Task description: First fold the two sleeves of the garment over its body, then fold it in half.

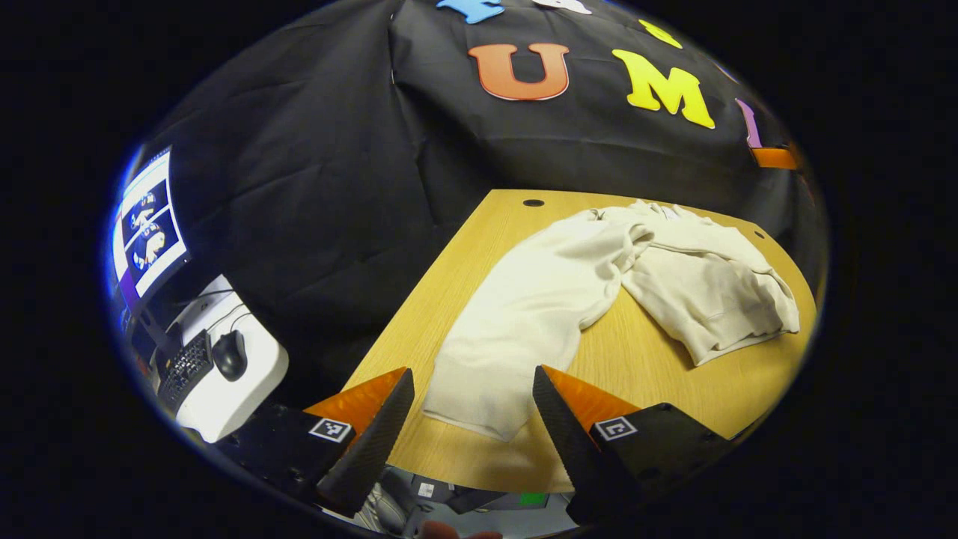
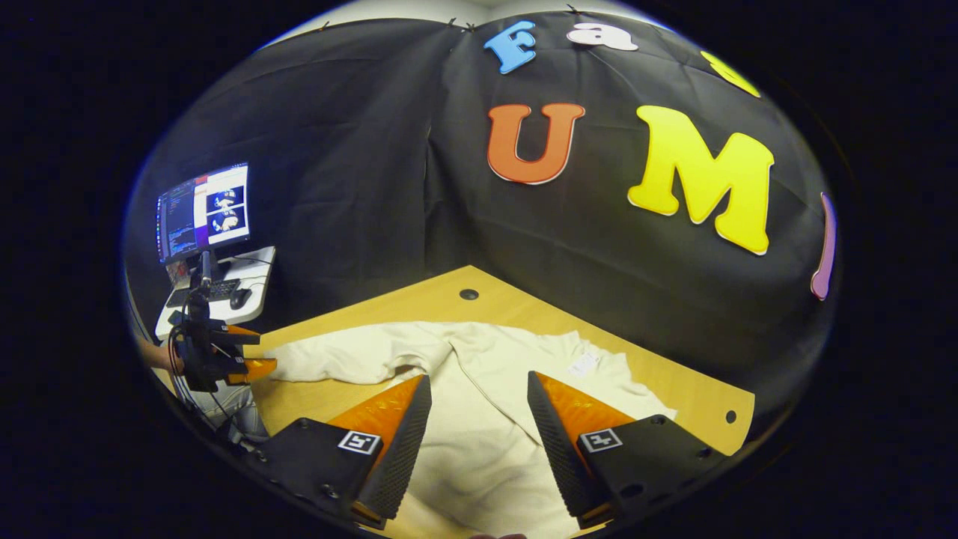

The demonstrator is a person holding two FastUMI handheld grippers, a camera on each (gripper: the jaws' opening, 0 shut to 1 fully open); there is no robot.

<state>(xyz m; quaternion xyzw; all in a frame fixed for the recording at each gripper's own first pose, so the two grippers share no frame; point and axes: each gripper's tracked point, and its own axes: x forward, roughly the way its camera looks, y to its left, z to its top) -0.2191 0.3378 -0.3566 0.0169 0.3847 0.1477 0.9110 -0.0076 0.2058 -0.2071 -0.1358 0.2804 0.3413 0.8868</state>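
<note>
the bench [image 1: 479, 247] is evenly lit from above with soft shadows, edges are bent by fisheye distortion, and the monitor [image 2: 203, 211] is rendered glaringly bright and slightly blurred.

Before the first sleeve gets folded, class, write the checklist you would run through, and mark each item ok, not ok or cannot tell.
1. Left gripper open: ok, jaws wide apart.
2. Left gripper lined up with a sleeve: ok, the cuff lies between its fingers.
3. Right gripper open: ok, holding nothing.
4. Right gripper over the sweatshirt: ok.
5. Sweatshirt spread flat on the table: not ok, its body is bunched and creased.
6. Other sleeve free to grasp: cannot tell.
</note>
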